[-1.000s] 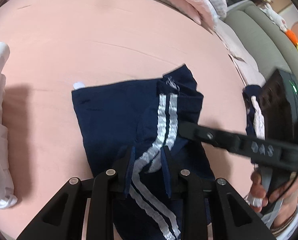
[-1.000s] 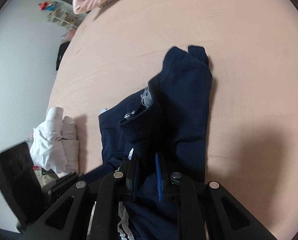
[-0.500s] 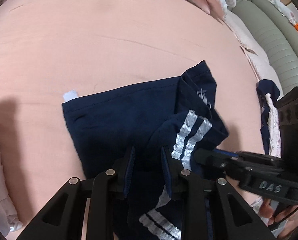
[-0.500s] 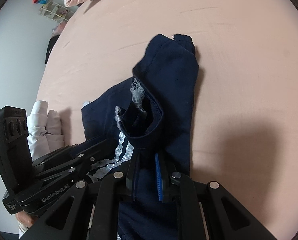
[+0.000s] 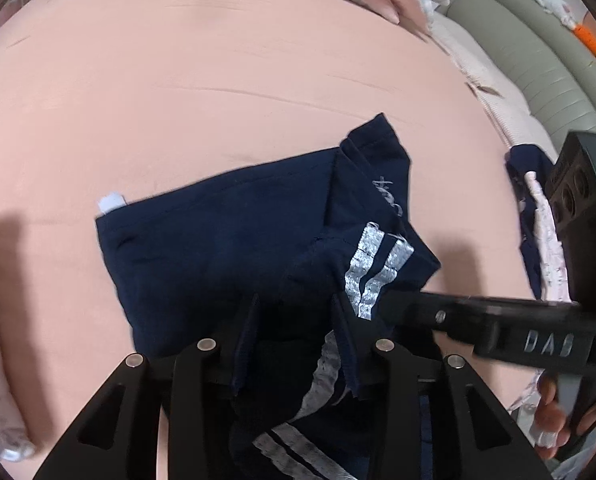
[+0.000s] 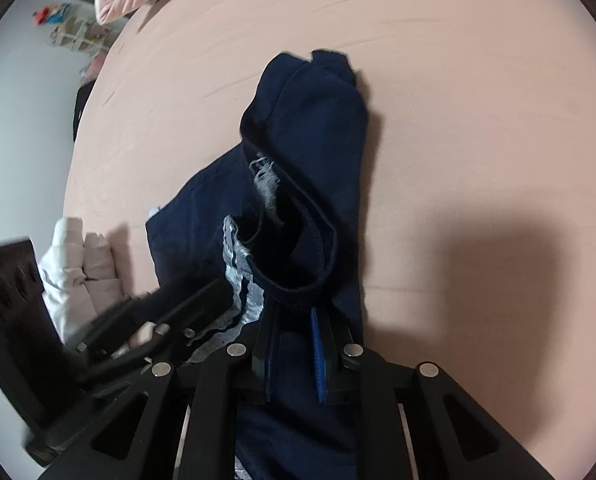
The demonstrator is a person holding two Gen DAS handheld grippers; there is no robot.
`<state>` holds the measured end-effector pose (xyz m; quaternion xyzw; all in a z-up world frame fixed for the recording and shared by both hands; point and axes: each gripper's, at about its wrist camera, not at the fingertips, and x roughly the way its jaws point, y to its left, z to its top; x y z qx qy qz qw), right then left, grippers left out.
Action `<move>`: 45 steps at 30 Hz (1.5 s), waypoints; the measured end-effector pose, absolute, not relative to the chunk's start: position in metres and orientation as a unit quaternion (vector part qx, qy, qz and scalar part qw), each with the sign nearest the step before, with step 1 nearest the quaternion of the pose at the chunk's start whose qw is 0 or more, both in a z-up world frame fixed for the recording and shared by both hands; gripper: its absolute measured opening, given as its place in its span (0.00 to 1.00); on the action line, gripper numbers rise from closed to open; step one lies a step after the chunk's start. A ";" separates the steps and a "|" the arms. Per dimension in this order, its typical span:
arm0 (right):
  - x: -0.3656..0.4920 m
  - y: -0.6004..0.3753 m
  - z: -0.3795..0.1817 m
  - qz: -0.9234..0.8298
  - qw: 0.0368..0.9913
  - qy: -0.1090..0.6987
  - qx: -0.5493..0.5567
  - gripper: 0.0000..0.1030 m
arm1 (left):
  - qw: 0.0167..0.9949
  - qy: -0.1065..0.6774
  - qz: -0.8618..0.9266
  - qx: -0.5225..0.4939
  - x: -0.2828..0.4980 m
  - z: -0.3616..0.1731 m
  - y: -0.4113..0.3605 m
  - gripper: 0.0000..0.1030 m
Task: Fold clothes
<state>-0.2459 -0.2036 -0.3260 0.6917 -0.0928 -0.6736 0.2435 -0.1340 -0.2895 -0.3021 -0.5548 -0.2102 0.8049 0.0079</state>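
Navy garment (image 5: 225, 248) pinched between both grippers' fingers (image 5: 253, 320)

Left tongs (image 5: 295, 322): matte black plastic, two angular fingers with triangular cut-outs, four round silver screw heads set across the linkage behind the tips; dark blue pads line the inner faces. Right tongs (image 6: 295, 338): same black build, four silver screws in the same row, one bright blue pad visible on an inner face. Seen from the left tongs' camera, the right unit carries raised "DAS" lettering on its finger, a boxy black housing behind that lettering, and a green indicator light on the housing
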 end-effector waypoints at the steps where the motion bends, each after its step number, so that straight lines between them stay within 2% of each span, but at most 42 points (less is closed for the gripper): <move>1: -0.247 -0.205 -0.323 -0.676 0.237 -0.093 0.692 0.13 | 0.011 -0.216 0.805 -0.552 -0.132 -0.303 -0.289 0.33; 4: -0.249 -0.212 -0.314 -0.682 0.229 -0.094 0.688 0.13 | 0.015 -0.229 0.806 -0.545 -0.123 -0.304 -0.291 0.33; 8: -0.250 -0.226 -0.302 -0.689 0.228 -0.095 0.682 0.33 | 0.012 -0.230 0.811 -0.538 -0.103 -0.303 -0.298 0.33; 12: -0.258 -0.221 -0.295 -0.690 0.229 -0.094 0.681 0.36 | 0.017 -0.223 0.820 -0.526 -0.119 -0.300 -0.275 0.31; 17: -0.261 -0.178 -0.290 -0.688 0.230 -0.106 0.680 0.36 | 0.040 -0.229 0.824 -0.516 -0.109 -0.296 -0.269 0.26; 22: -0.275 -0.110 -0.287 -0.674 0.228 -0.099 0.695 0.36 | 0.053 -0.240 0.822 -0.514 -0.103 -0.296 -0.268 0.26; 32: -0.273 -0.126 -0.302 -0.676 0.217 -0.033 0.704 0.36 | 0.056 -0.288 0.816 -0.499 -0.089 -0.297 -0.284 0.26; 37: -0.272 -0.118 -0.317 -0.676 0.222 -0.063 0.700 0.35 | 0.054 -0.285 0.813 -0.505 -0.082 -0.301 -0.287 0.26; 39: -0.272 -0.112 -0.320 -0.678 0.225 -0.080 0.695 0.25 | 0.053 -0.285 0.813 -0.506 -0.079 -0.302 -0.289 0.26; 45: -0.274 -0.091 -0.323 -0.672 0.242 -0.149 0.684 0.13 | 0.053 -0.299 0.810 -0.502 -0.069 -0.302 -0.301 0.26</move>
